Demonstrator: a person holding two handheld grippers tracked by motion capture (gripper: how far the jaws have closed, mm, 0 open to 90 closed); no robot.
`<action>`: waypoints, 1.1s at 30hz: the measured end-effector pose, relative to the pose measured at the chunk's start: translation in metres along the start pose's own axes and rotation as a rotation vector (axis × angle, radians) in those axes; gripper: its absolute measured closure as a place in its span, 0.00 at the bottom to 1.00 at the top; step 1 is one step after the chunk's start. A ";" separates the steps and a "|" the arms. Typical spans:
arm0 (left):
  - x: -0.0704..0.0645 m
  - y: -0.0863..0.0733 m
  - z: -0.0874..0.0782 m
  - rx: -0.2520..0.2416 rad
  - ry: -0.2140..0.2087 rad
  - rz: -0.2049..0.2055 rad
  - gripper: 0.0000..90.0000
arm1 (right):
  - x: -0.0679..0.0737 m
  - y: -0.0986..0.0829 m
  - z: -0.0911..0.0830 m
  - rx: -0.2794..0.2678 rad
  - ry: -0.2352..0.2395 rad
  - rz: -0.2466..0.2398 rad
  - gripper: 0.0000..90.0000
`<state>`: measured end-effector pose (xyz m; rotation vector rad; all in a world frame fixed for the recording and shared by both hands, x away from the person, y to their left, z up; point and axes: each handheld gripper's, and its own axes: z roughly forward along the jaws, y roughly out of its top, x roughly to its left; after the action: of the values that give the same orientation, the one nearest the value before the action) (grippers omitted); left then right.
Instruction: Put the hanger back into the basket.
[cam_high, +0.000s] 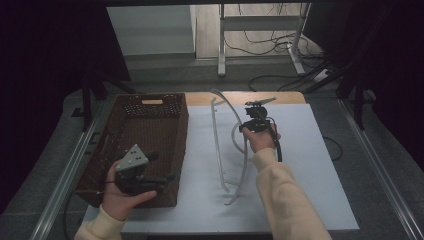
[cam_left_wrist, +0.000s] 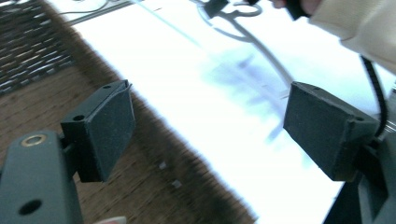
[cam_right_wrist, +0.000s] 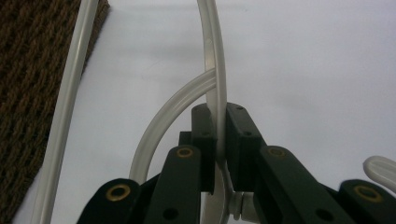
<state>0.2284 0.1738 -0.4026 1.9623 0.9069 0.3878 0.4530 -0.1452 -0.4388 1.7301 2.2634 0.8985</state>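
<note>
Your right tongs (cam_high: 248, 126) are clamped on a white plastic hanger (cam_high: 220, 145), their two black jaws pressed flat against a thin curved bar of it, as the right gripper view shows (cam_right_wrist: 215, 93). The hanger is pale, smooth and slightly translucent, made of slender rods: one long straight bar runs from far to near across the tabletop (cam_high: 310, 165), a bowed arm curves beside it, and a smaller loop branches off just at the grip point. Its near ends rest on the white sheet covering the tabletop, while the gripped part sits toward the far middle, just right of the basket (cam_high: 150, 131). The basket is dark brown, rectangular and coarsely woven, with a slot handle in its far wall; it lies along the left side of the tabletop, its right wall near the hanger's straight bar but apart from it. Your left tongs (cam_high: 159, 182) stand wide open with nothing between the padded jaws (cam_left_wrist: 210, 140), held over the basket's near right rim. Bare white surface lies open to the right of the hanger and along the near edge.
</note>
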 end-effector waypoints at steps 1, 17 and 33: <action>-0.009 0.006 0.008 0.014 -0.027 0.007 0.19 | 0.000 0.000 -0.002 -0.001 -0.003 -0.002 0.92; -0.042 0.038 0.069 0.109 -0.168 -0.012 0.20 | 0.003 0.003 -0.011 -0.023 0.013 0.014 0.92; -0.045 0.039 0.091 0.143 -0.189 -0.029 0.20 | 0.002 0.002 -0.007 -0.017 0.022 0.022 0.92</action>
<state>0.2686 0.0733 -0.4152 2.0738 0.8596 0.1205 0.4506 -0.1458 -0.4316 1.7503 2.2480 0.9422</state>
